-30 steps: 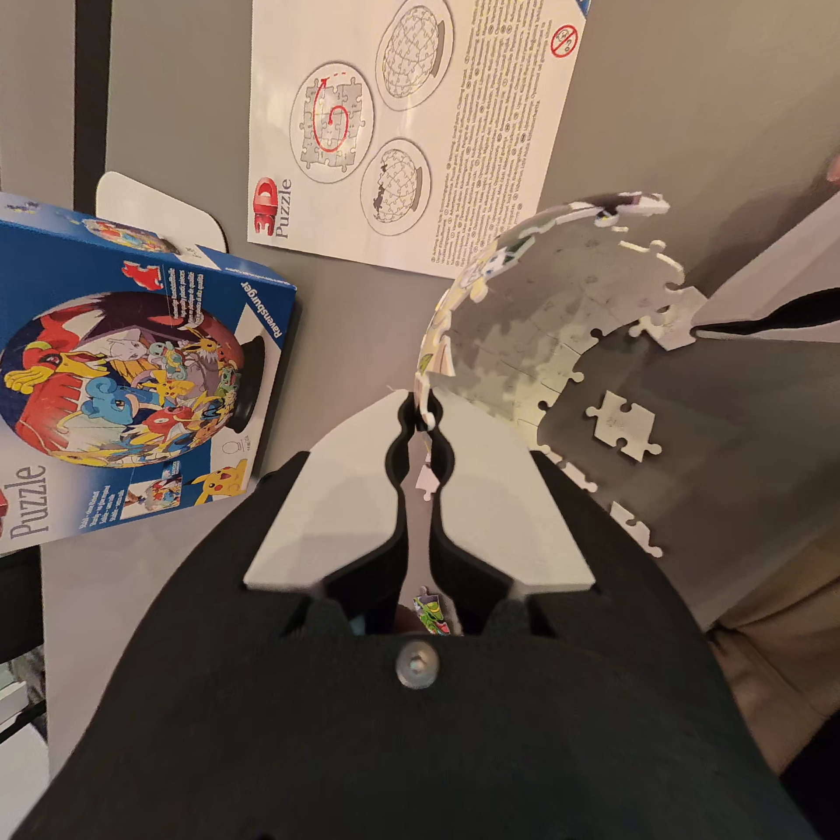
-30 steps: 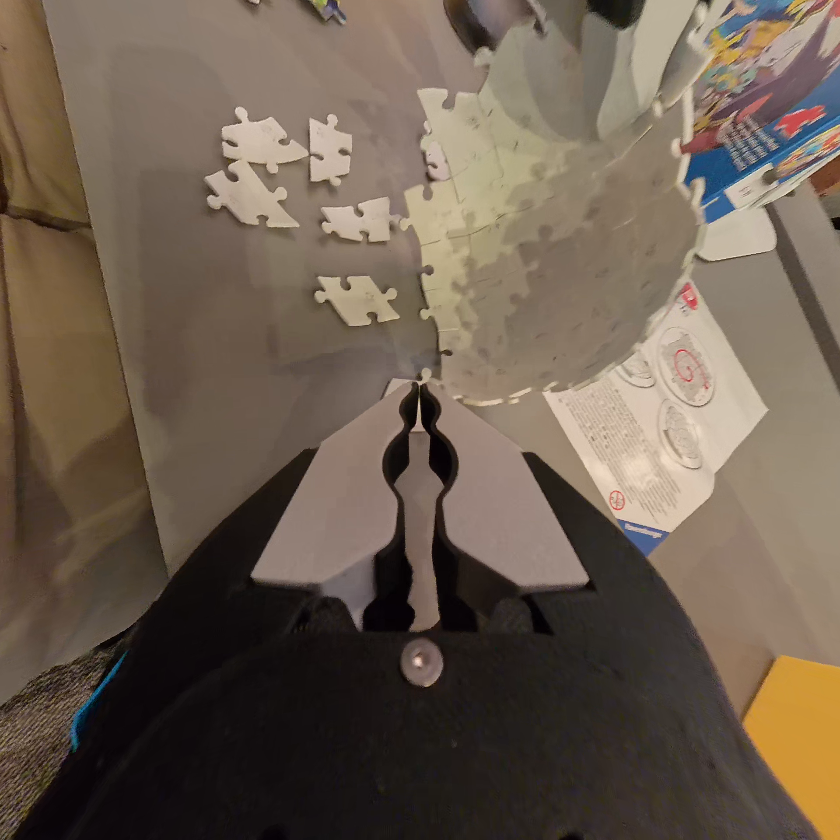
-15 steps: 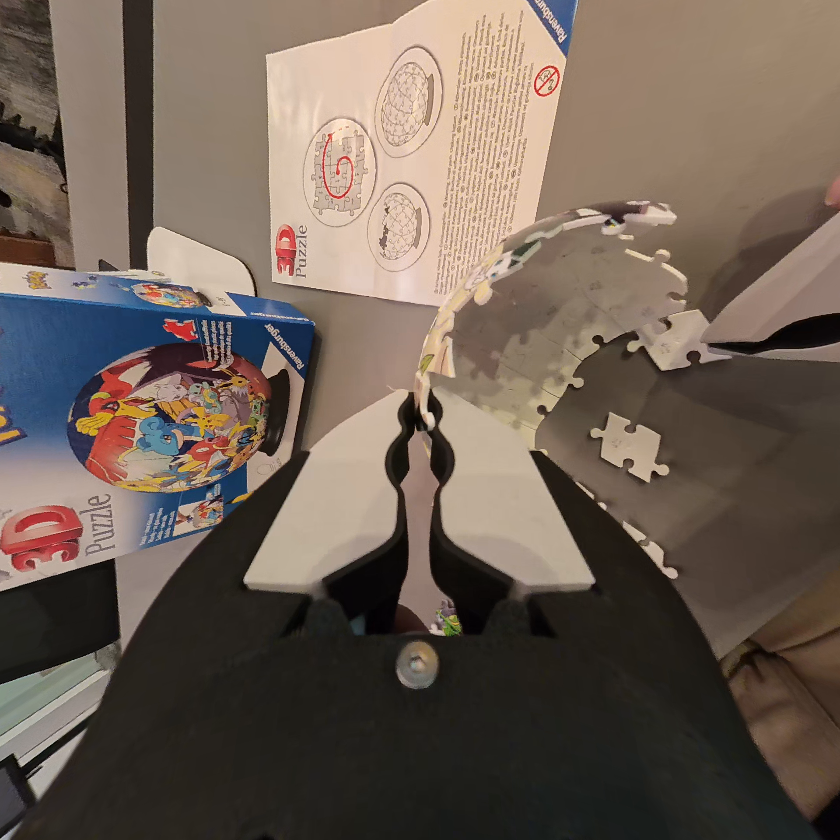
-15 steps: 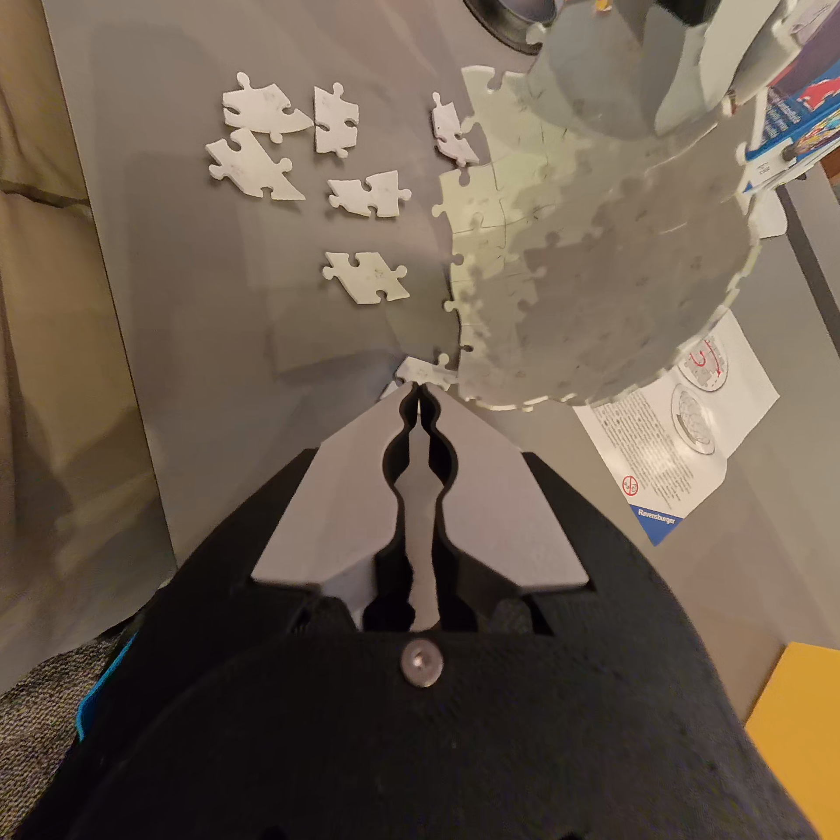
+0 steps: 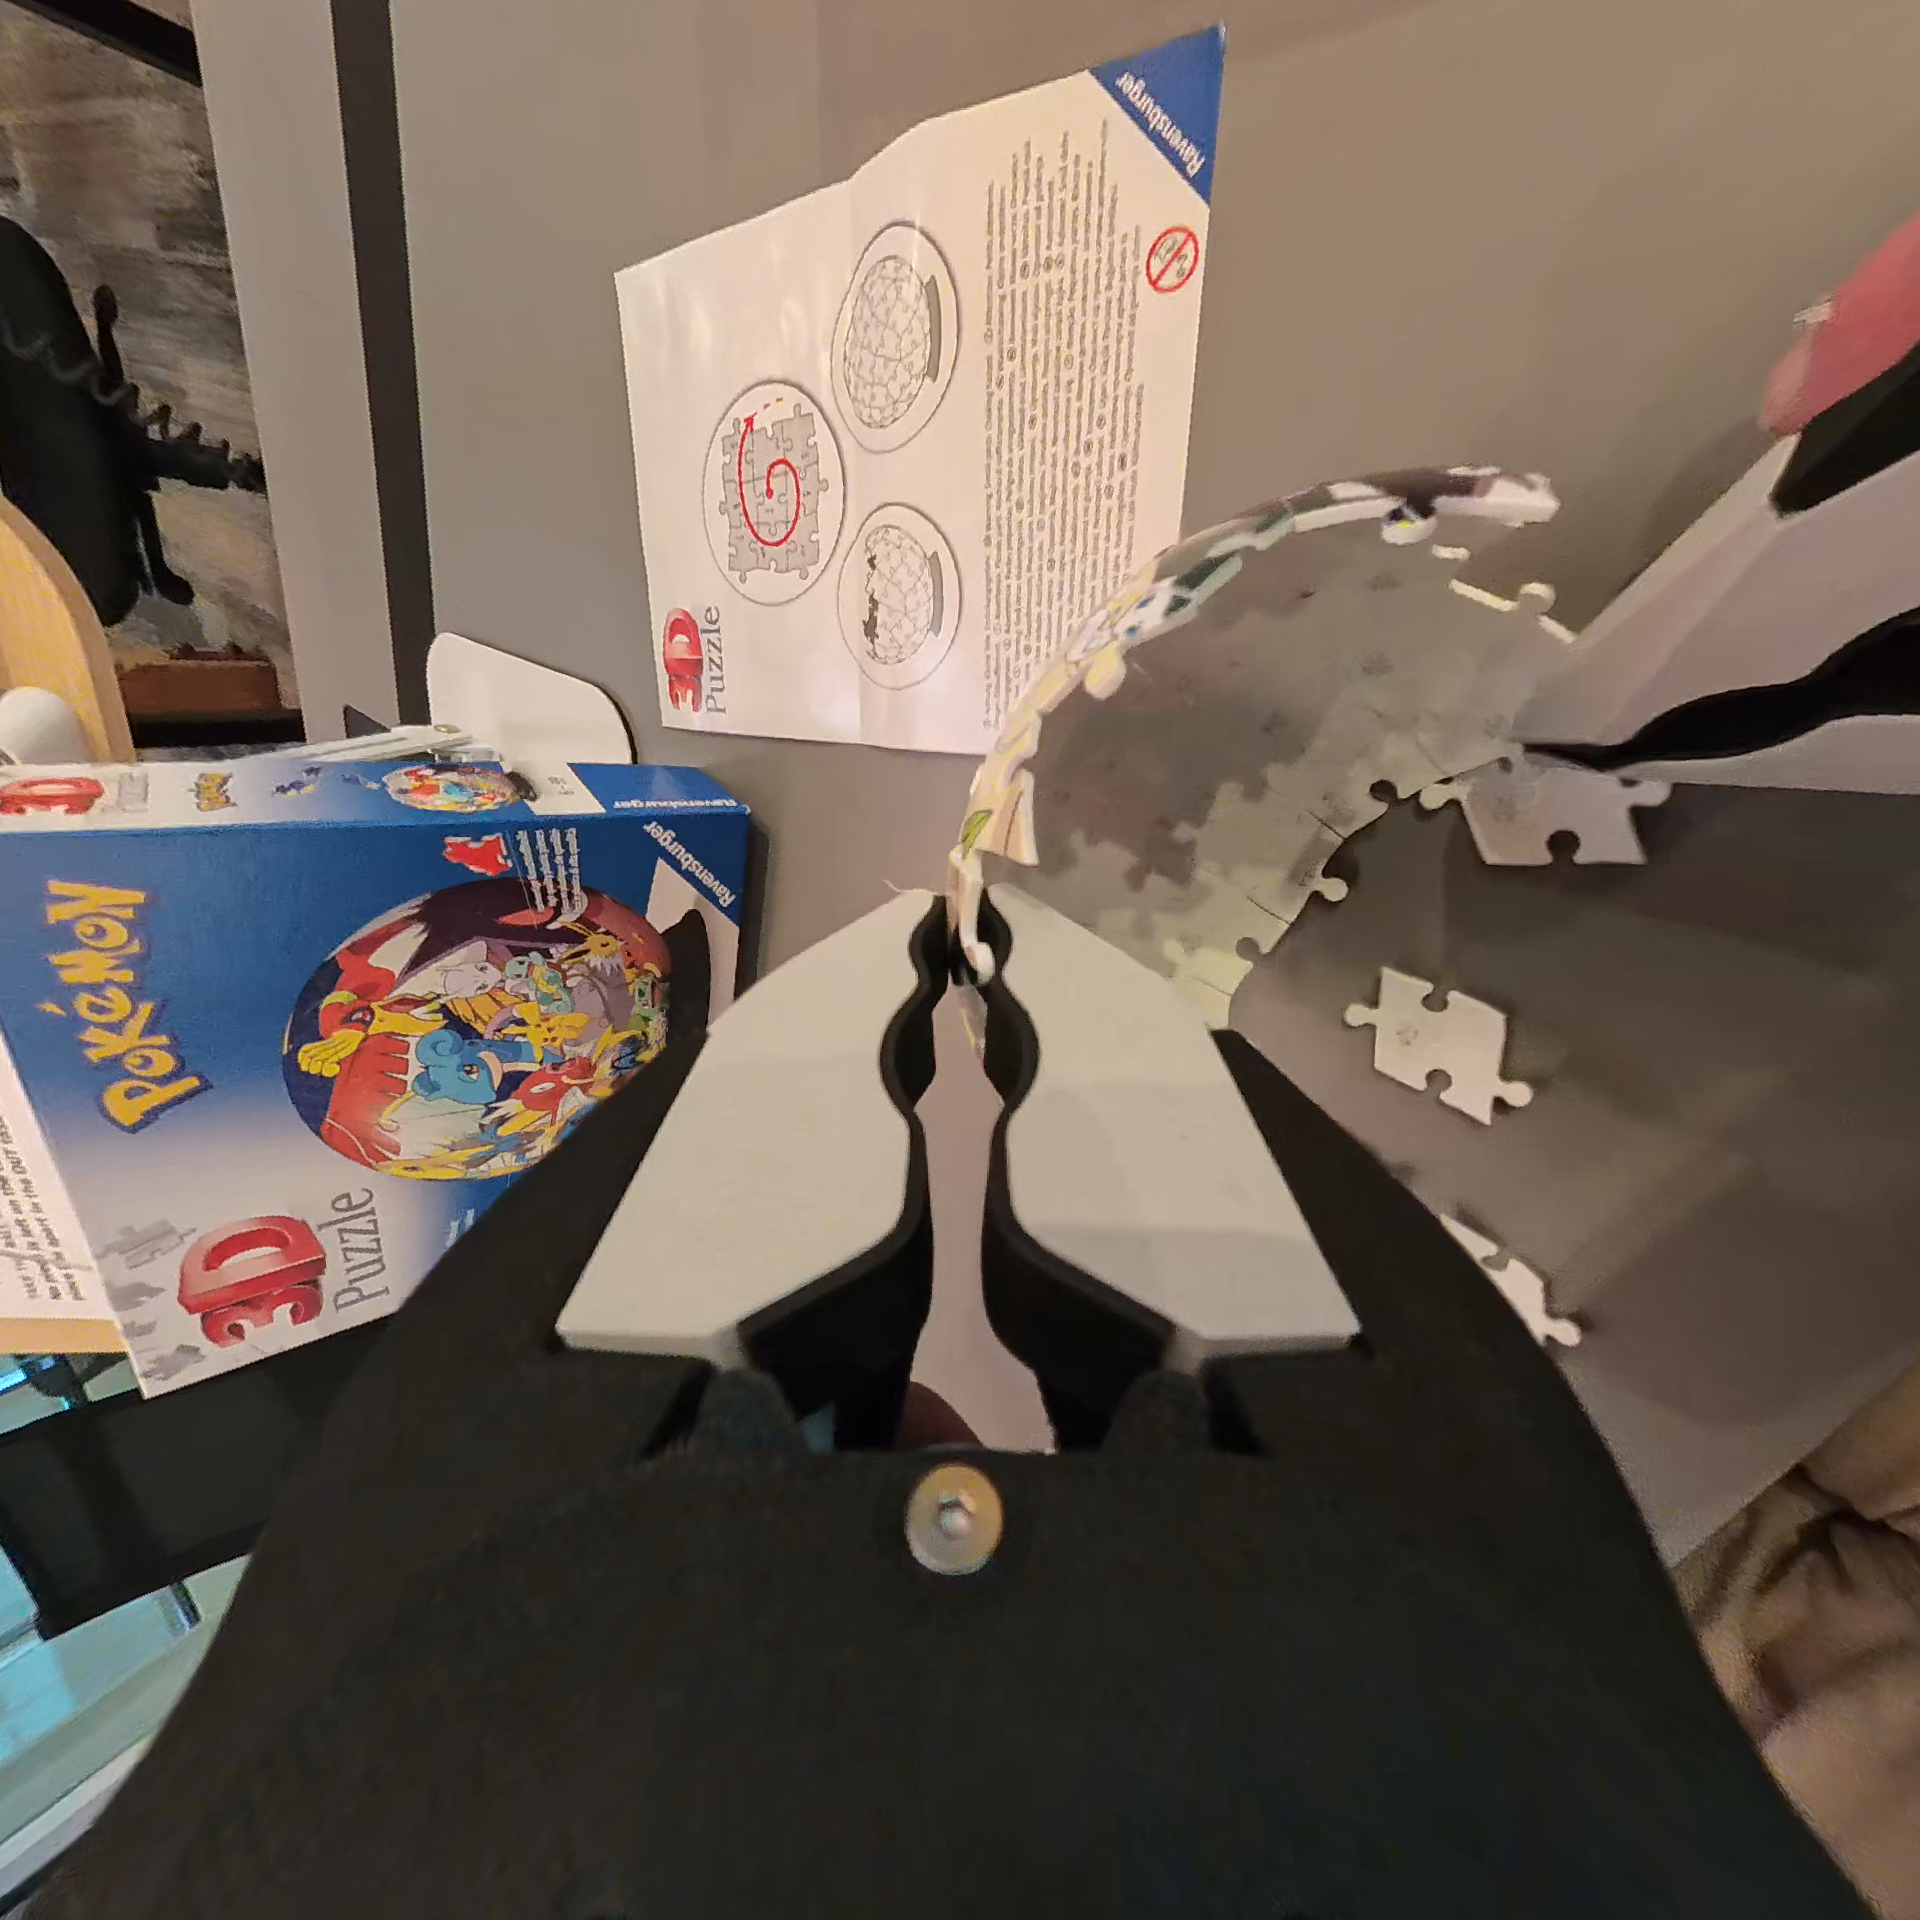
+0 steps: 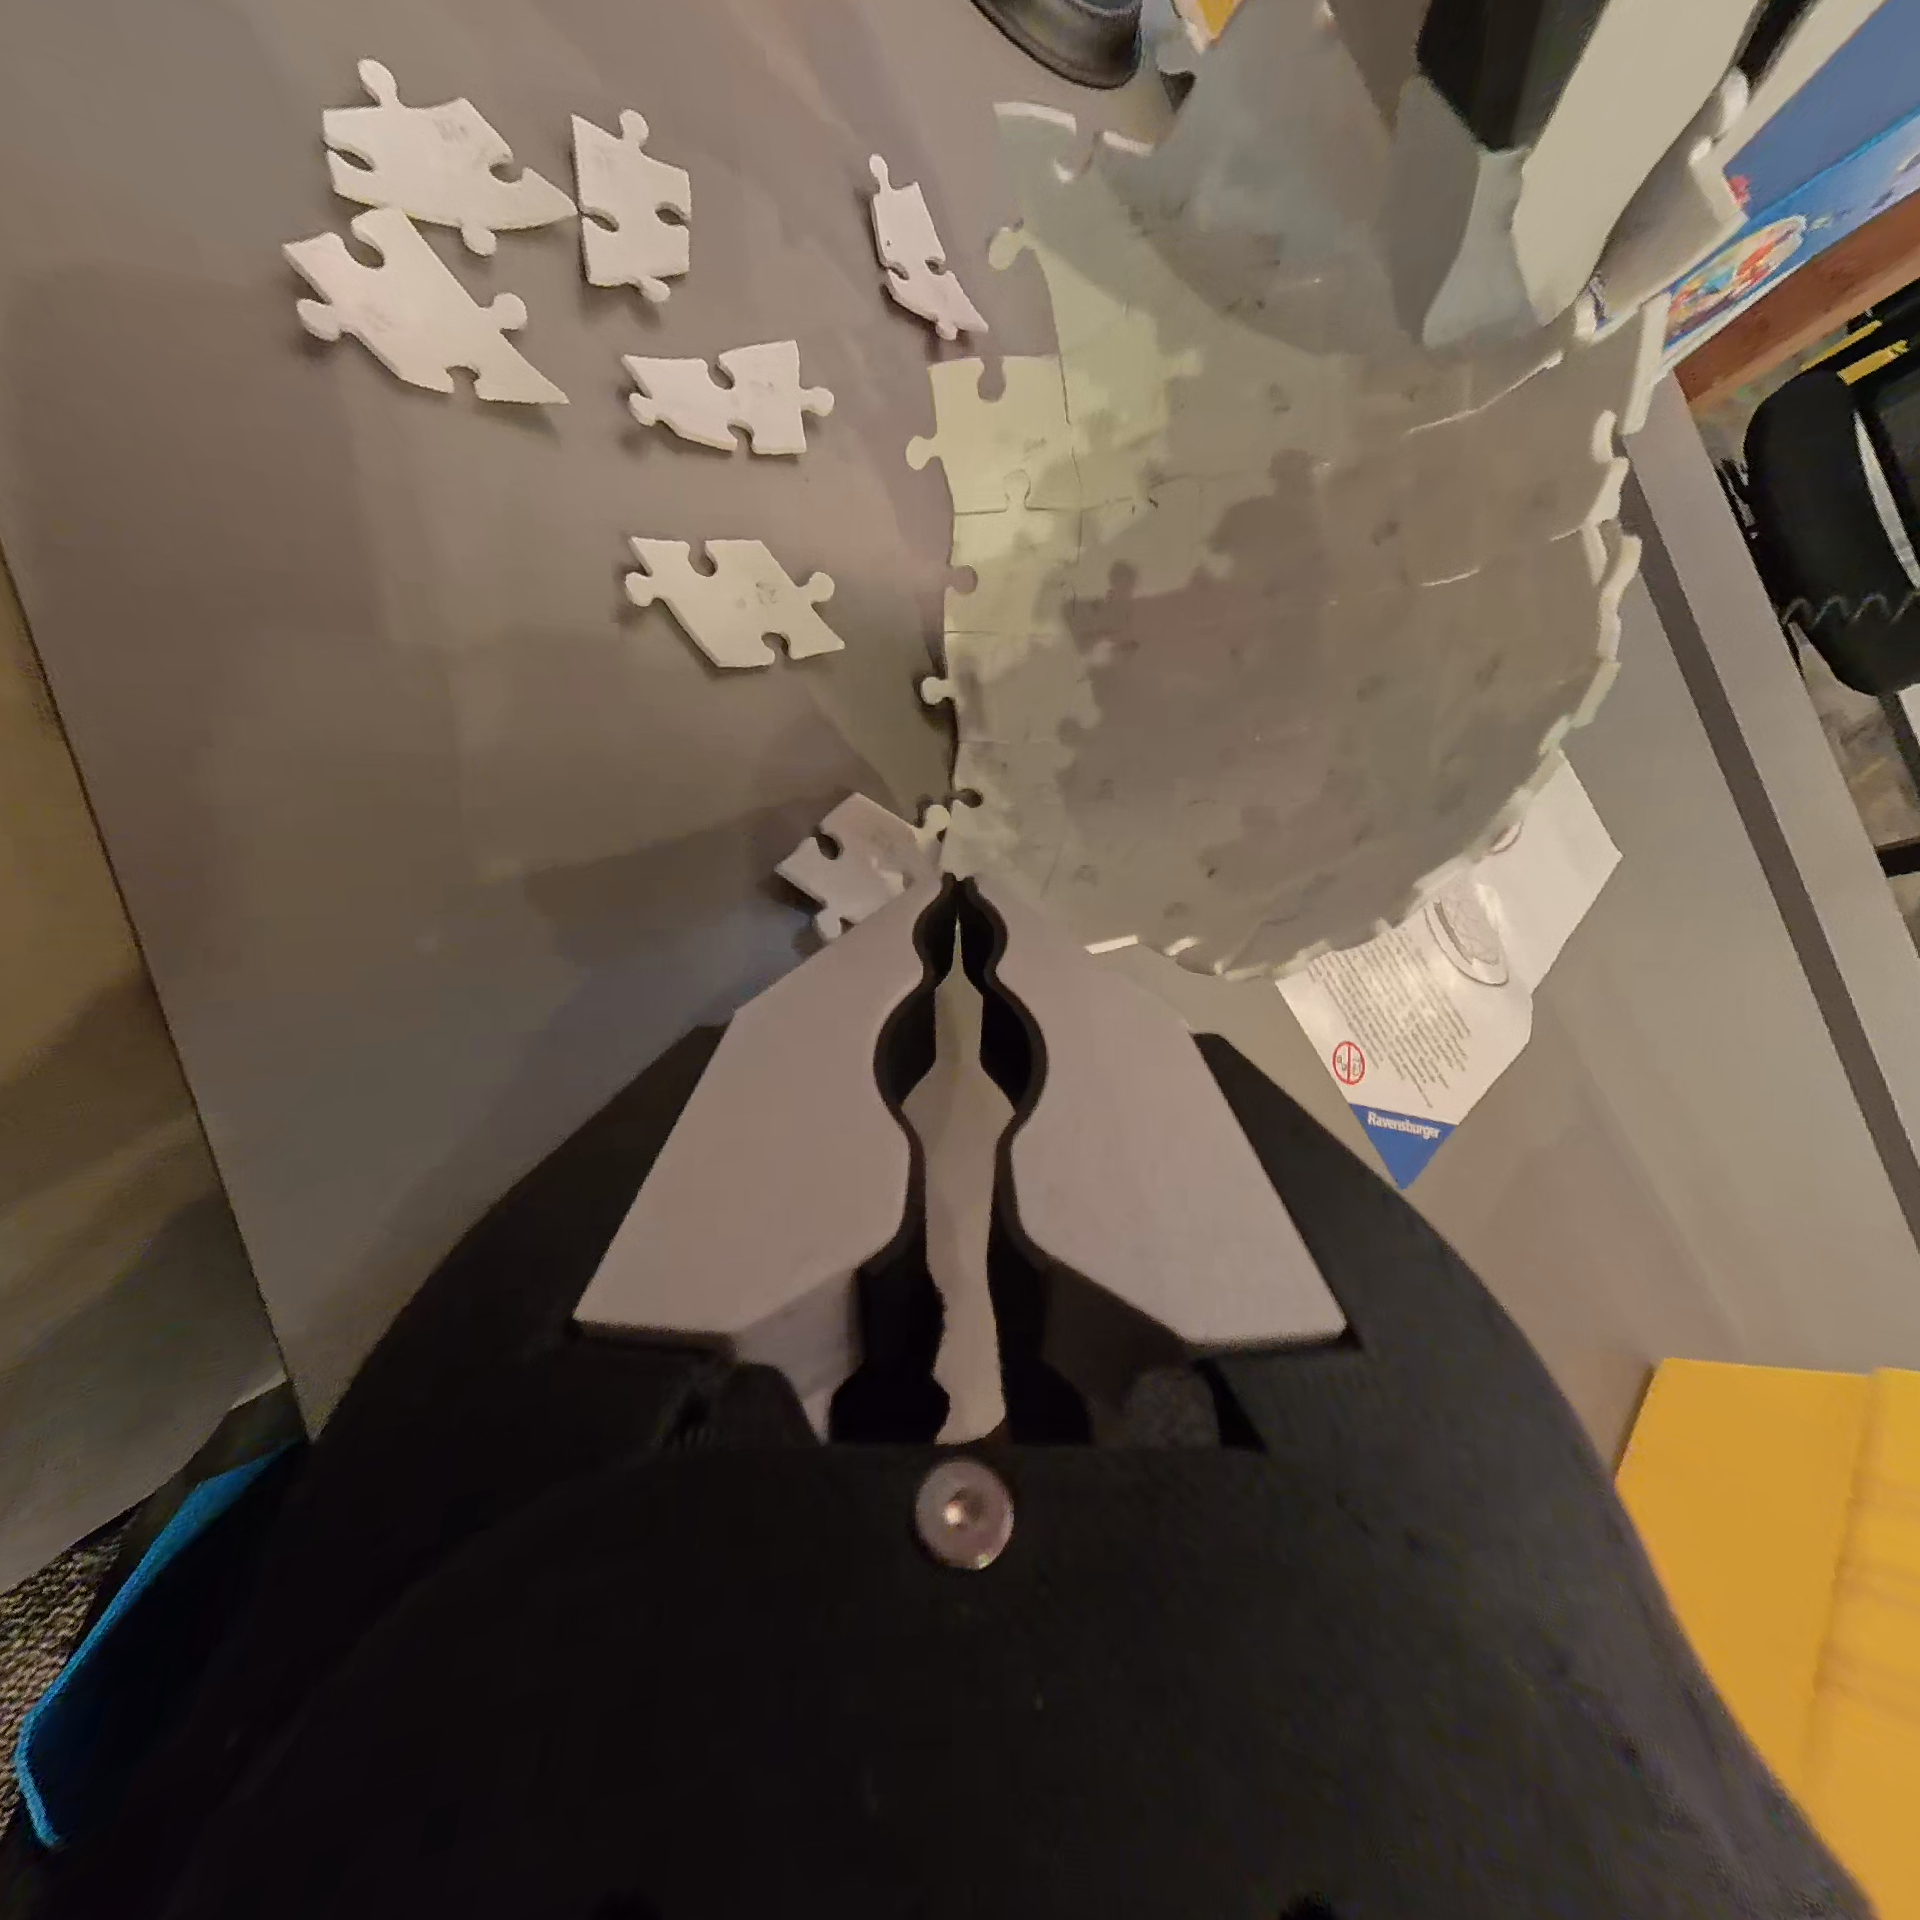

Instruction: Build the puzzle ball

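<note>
Our left gripper [image 5: 961,940] is pinching the shell's [image 5: 1257,727] rim up off the table [image 6: 312,727], and the right gripper [image 6: 951,894] is clamped on a piece [image 5: 1558,816] at its far edge, though its tips hide that joint. Loose pieces [image 6: 732,400] lie beside it, the shell covers part of the leaflet [image 5: 935,416], and the box [image 5: 364,1039] is cut off at the left.

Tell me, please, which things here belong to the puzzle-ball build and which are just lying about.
In the job: half-built ball shell in the left gripper; single piece in the right gripper; loose pieces on the table.
Lying about: instruction sheet; puzzle box; yellow object.
</note>
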Demonstrator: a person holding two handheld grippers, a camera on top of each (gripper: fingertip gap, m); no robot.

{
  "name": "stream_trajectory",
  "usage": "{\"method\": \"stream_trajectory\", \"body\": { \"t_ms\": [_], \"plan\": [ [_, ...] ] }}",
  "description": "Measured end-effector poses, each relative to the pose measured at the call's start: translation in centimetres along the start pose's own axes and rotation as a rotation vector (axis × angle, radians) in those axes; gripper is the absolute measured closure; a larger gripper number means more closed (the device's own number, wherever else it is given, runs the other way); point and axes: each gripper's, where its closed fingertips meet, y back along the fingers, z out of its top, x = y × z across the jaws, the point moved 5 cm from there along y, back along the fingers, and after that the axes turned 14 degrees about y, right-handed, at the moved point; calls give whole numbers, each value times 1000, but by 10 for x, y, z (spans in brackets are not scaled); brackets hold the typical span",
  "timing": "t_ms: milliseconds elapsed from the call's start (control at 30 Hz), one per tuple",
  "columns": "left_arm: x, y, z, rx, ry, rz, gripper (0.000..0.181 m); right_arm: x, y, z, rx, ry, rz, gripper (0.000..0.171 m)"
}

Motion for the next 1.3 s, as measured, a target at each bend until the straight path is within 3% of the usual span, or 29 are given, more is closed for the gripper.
{"method": "stream_trajectory", "body": {
  "t_ms": [33,633,1300],
  "plan": [
    [-1,0,1,-2,-5,-2,177,1,0,-1,2,-3,2,171],
    [-5,2,9,-60,-67,12,177,3,-3,-3,4,-57,-3,171],
    [7,27,-1,-248,24,21,152,4,-5,-6,-8,-104,16,171]
  ]
}}
